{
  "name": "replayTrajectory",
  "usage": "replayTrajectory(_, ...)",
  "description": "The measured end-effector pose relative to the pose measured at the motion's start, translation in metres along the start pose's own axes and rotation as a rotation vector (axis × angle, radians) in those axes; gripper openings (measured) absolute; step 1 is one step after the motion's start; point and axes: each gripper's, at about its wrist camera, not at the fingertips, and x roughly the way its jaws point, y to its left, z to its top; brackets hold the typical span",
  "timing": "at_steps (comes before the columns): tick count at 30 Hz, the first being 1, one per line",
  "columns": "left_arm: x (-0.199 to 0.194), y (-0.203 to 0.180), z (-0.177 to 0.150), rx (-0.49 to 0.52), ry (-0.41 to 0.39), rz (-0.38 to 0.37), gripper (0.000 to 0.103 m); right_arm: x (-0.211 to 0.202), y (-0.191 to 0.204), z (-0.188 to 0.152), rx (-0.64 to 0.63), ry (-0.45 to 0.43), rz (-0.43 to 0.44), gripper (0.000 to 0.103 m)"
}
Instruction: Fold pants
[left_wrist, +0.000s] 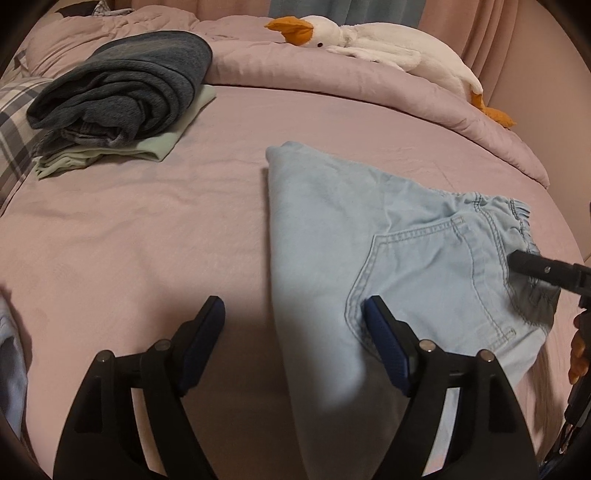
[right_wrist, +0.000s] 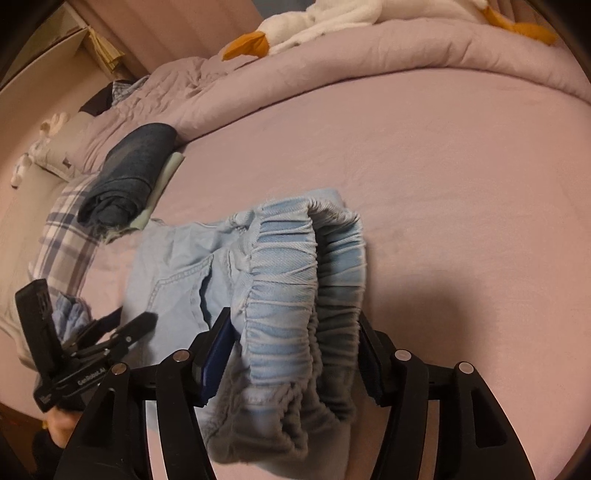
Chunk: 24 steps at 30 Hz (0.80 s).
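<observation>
Light blue denim pants lie folded on the pink bed sheet, back pocket up and elastic waistband toward the right. My left gripper is open and empty, hovering over the pants' left edge. My right gripper stands open with its jaws either side of the gathered elastic waistband, which bunches up between the fingers. The right gripper's tip also shows in the left wrist view at the waistband. The left gripper shows in the right wrist view at the lower left.
A stack of folded clothes, dark grey-blue on pale green, sits at the back left beside a plaid pillow. A rolled pink duvet with a white plush goose runs along the back. Another light blue garment lies at the left edge.
</observation>
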Motion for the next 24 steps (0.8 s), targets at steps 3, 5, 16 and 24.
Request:
replayTrajectory(3, -0.008, 0.001, -0.005, -0.006, -0.001, 0.009, 0.078, -0.013, 0.005, -0.001, -0.031, -0.033, -0.049, 0.06)
replayTrajectory(5, -0.015, 0.002, -0.008, -0.008, -0.003, 0.024, 0.075, -0.021, 0.01, -0.001, -0.06, -0.066, -0.099, 0.06)
replayTrajectory(16, -0.028, -0.003, -0.037, -0.009, 0.019, 0.003, 0.068, -0.032, 0.068, -0.023, -0.367, -0.128, -0.086, 0.038)
replayTrajectory(24, -0.037, -0.009, -0.048, -0.01, 0.019, -0.01, 0.068, 0.01, 0.059, -0.041, -0.41, 0.004, -0.143, 0.023)
